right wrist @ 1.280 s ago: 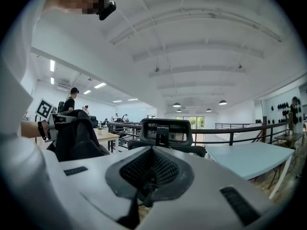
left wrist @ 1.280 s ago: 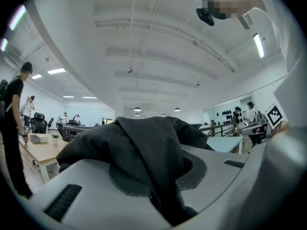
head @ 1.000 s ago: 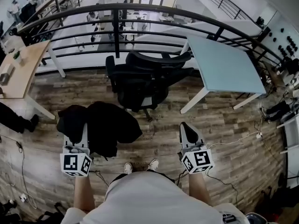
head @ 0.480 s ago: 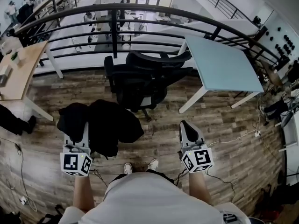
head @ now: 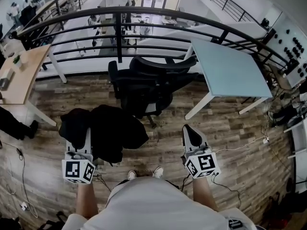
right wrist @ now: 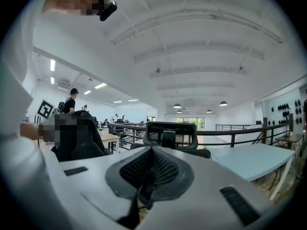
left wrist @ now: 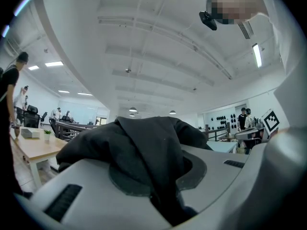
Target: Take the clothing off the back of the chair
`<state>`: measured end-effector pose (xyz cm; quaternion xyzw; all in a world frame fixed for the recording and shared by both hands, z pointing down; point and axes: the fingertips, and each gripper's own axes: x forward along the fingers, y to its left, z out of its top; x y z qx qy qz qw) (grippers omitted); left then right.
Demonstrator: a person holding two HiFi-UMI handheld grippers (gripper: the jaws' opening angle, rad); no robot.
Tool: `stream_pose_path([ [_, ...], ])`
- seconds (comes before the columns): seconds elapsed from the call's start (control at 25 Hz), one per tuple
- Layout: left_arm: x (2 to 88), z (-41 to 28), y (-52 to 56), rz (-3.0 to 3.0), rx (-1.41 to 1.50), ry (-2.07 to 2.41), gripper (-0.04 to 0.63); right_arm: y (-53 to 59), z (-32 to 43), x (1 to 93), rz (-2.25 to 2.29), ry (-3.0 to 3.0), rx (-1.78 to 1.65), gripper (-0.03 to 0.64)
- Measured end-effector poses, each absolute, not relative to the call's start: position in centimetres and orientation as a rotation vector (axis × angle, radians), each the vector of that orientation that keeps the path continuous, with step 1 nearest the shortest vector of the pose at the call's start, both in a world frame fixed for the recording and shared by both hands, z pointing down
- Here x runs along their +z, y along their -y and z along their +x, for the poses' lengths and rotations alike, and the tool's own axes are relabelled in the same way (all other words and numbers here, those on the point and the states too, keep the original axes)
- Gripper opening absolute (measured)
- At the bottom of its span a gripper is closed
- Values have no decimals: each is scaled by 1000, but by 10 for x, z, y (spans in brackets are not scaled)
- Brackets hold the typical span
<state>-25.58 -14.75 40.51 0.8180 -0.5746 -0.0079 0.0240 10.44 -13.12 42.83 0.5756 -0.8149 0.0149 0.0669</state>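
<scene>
- Clothing (head: 112,131), a black garment, hangs bunched from our left gripper (head: 84,134), apart from the chair and above the wooden floor (head: 163,147).
- Our left gripper's jaws stand nearly together and pinch a fold of the dark cloth between their pads.
- Our right gripper (head: 191,130) is off to the right, well apart from the cloth. Its jaws are closed together and hold nothing.
- A black office chair (head: 144,87) stands just beyond the garment, in front of a dark railing (head: 120,32), with a pale blue table (head: 230,68) on its right.
</scene>
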Motion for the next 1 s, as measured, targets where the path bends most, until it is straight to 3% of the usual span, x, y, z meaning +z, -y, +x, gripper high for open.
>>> stream_pose_path([
  [1.0, 403, -252, 146, 2502, -13, 1837, 91, 146, 120, 425, 1777, 2509, 47, 20],
])
